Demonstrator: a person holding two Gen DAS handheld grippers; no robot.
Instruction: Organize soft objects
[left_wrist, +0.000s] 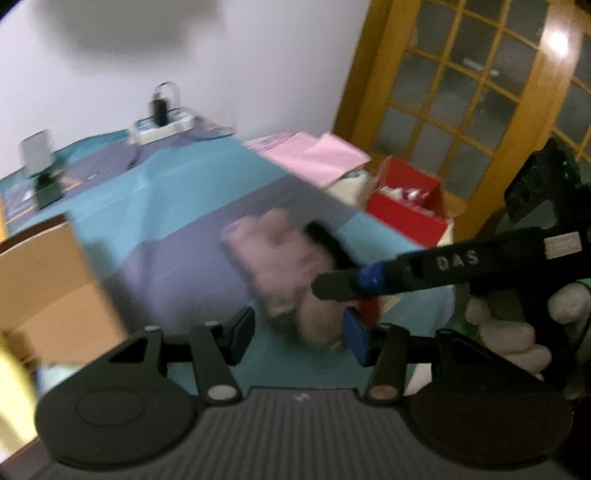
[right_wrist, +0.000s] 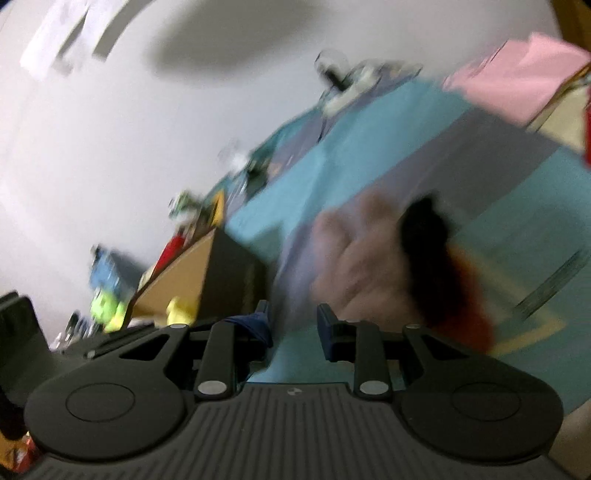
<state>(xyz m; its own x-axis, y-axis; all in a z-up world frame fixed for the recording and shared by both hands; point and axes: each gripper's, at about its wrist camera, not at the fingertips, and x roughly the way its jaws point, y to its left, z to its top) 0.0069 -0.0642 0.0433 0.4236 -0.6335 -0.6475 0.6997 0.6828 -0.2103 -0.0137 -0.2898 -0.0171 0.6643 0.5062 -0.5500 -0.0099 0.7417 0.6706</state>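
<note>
Left wrist: blurred pink plush toy (left_wrist: 280, 269)

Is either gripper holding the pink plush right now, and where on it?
Too blurred to tell. The pink plush lies ahead of the open left gripper. The right gripper has a finger on each side of it, grip unclear.

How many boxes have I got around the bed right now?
2. A brown cardboard box sits at the left edge of the bed, and a red box stands off its far right side, below the pink sheets. Blur and the grippers may hide others.
</note>
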